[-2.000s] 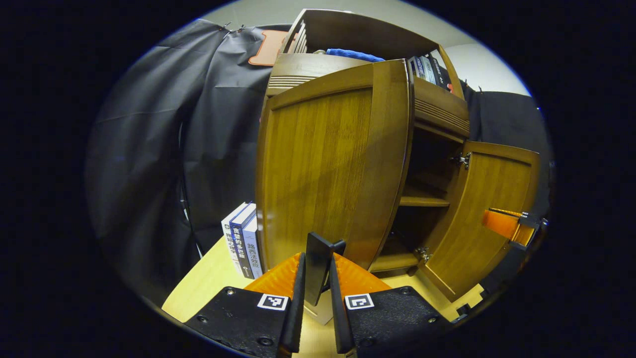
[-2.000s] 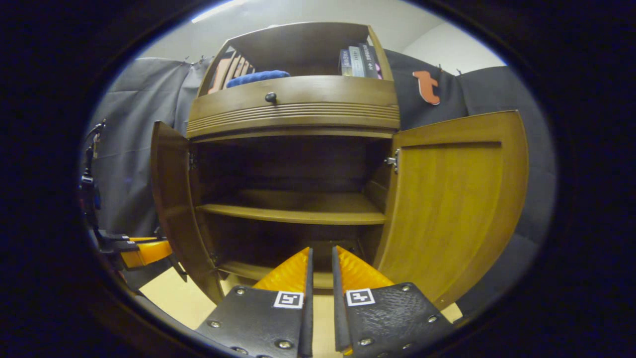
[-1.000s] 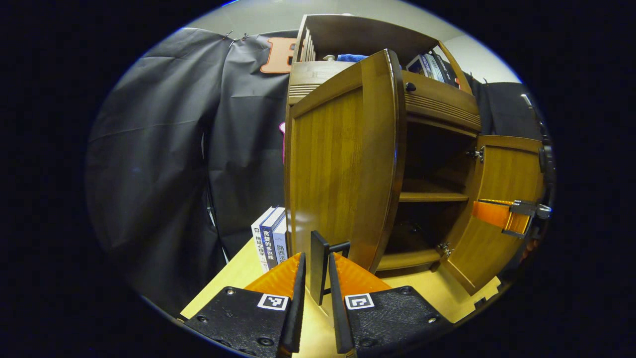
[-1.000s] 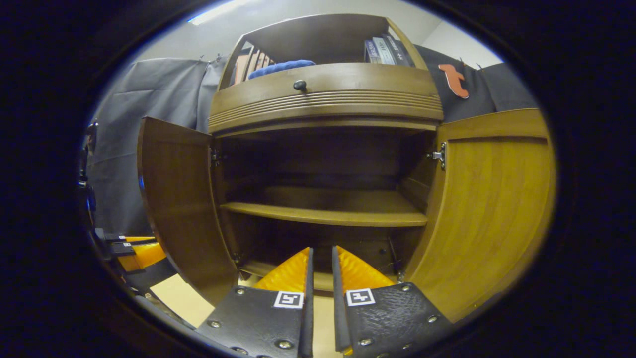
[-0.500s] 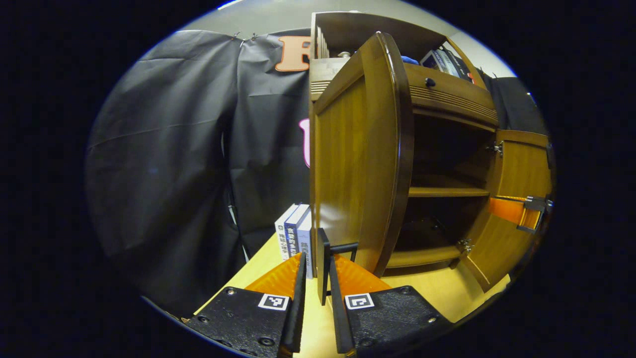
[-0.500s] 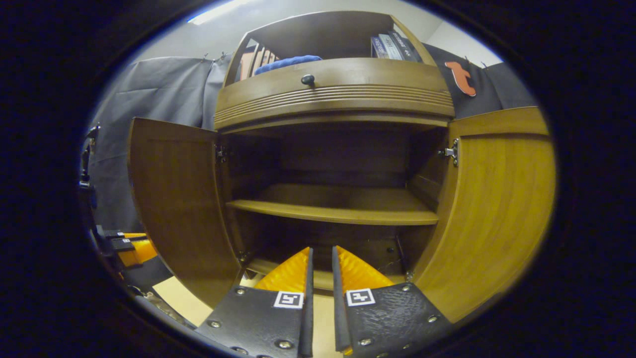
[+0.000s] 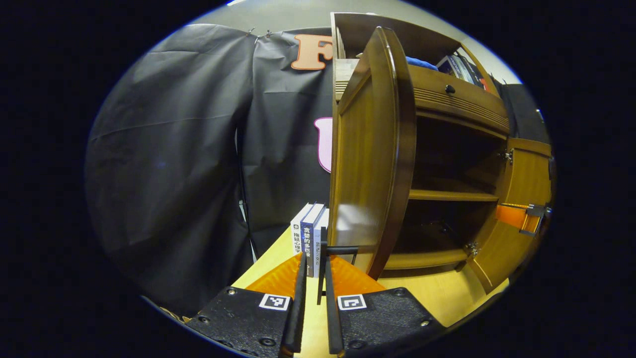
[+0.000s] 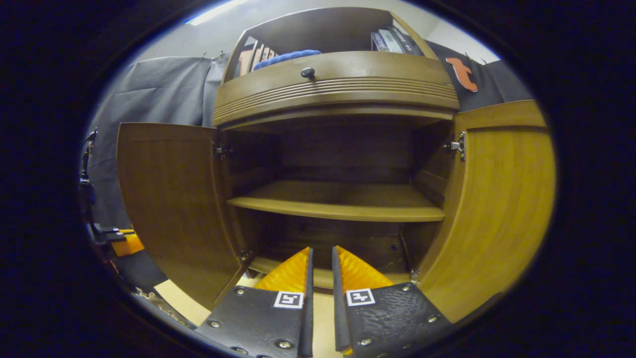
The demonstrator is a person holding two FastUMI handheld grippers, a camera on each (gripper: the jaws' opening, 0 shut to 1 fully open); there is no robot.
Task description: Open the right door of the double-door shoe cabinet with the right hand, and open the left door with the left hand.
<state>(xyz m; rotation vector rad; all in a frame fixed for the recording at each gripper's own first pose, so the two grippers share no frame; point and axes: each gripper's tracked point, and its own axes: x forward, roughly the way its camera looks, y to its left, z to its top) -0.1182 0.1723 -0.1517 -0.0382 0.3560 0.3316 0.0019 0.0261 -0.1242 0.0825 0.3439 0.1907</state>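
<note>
The left gripper [image 7: 313, 278] pinches the black handle [image 7: 323, 248] of the left door [image 7: 370, 164], swung wide; the right gripper [image 8: 320, 268], fingers nearly together and empty, faces the open cabinet [image 8: 338, 199], right door [image 8: 502, 199] beside it

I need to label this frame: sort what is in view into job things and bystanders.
Job:
left door
its black handle, held in the left gripper
right door
right gripper

Bystanders:
books on the table
blue cloth
drawer knob
middle shelf
</note>
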